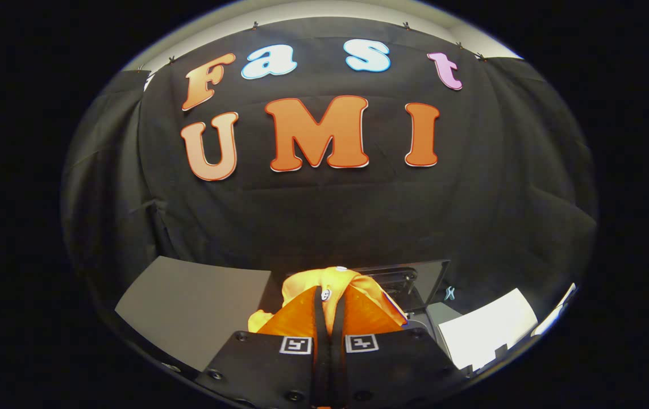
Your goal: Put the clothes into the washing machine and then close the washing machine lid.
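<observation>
Yellow cloth (pixel 330 284) sat pinched between my gripper (pixel 330 301) fingers, which I had closed on it, the washing machine (pixel 415 284) just beyond.

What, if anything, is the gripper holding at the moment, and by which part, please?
The gripper is shut on the yellow-orange garment, pinching a bunched fold of its fabric between the jaws; which part of the garment cannot be told.
</observation>
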Available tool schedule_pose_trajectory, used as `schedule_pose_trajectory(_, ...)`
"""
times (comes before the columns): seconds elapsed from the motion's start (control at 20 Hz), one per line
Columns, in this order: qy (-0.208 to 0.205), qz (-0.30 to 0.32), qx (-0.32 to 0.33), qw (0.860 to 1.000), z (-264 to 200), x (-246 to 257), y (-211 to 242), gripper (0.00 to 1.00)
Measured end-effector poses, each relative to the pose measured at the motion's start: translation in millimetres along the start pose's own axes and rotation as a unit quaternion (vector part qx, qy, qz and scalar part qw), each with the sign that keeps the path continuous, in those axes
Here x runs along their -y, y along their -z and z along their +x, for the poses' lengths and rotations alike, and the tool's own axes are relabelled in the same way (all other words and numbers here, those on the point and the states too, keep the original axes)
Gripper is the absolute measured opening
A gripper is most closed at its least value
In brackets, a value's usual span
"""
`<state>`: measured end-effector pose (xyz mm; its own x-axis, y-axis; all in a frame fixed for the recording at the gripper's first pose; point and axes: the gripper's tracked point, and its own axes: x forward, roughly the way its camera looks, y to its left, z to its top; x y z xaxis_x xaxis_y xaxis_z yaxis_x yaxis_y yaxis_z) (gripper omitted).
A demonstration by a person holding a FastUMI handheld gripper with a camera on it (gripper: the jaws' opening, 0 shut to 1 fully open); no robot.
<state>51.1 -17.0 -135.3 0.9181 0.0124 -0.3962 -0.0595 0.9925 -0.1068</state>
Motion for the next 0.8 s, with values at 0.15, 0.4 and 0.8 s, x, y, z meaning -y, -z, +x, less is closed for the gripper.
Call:
schedule_pose_trajectory(0.15, 0.005, -0.004, -0.014, 1.000, 11, 29, 19, 0.08)
schedule_pose_trajectory(0.4, 0.001, -0.001, -0.052, 0.999, 42, 69, 68, 0.08)
schedule_pose_trajectory(0.8, -0.005, -0.017, -0.113, 0.993, 118, 86, 158, 0.08)
